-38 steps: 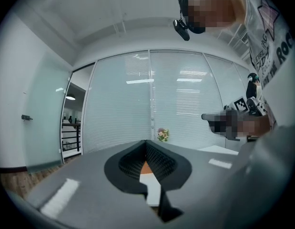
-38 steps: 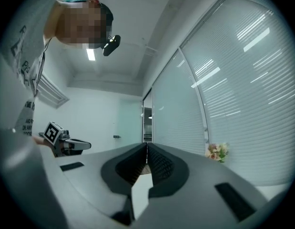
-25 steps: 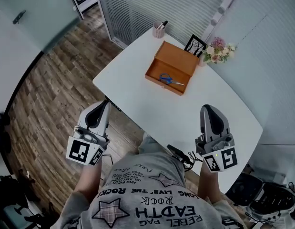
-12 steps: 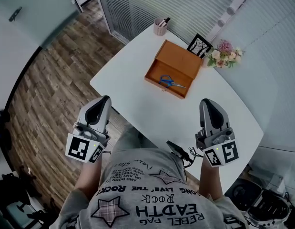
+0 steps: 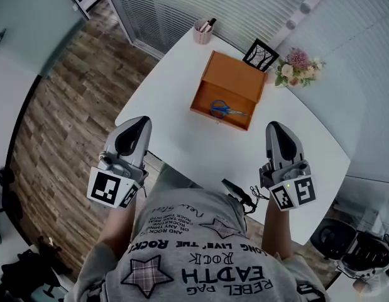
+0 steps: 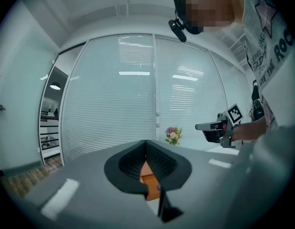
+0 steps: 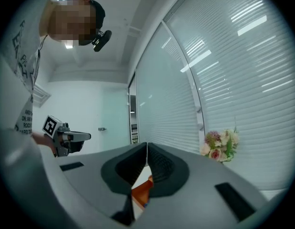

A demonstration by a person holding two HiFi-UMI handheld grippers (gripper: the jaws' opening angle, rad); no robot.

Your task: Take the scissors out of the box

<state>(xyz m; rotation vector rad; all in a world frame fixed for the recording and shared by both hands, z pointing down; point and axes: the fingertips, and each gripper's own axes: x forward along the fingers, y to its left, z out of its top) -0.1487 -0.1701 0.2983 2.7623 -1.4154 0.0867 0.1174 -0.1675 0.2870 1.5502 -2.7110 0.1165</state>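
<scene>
1. Change. Against the head view a second ago, both of my grippers sit higher in the frame and closer to the near edge of the tabletop [image 5: 175, 99]. The left gripper [image 5: 136, 124] was out over the wooden floor at lower left; its tip now lies just beside the tabletop edge. The right gripper [image 5: 277, 129] at lower right is over the tabletop. The box [image 5: 233, 75] has kept its place on the tabletop and lies a little above frame centre.

2. Gripper state. In each gripper view the two jaws meet at the tips with nothing between the pads. Both grippers are closed and empty. Only a sliver of the orange box shows through the gap below the tips.

3. Task item. The scissors [image 5: 227, 110], blue-handled, lie flat in the open box near its front wall, lid tipped back toward the upper part of the frame. Neither gripper touches the box; both are well apart from it.

4. Meaning. This is the approach only. The scissors are not yet taken. One gripper must open before it can reach into the box.
</scene>
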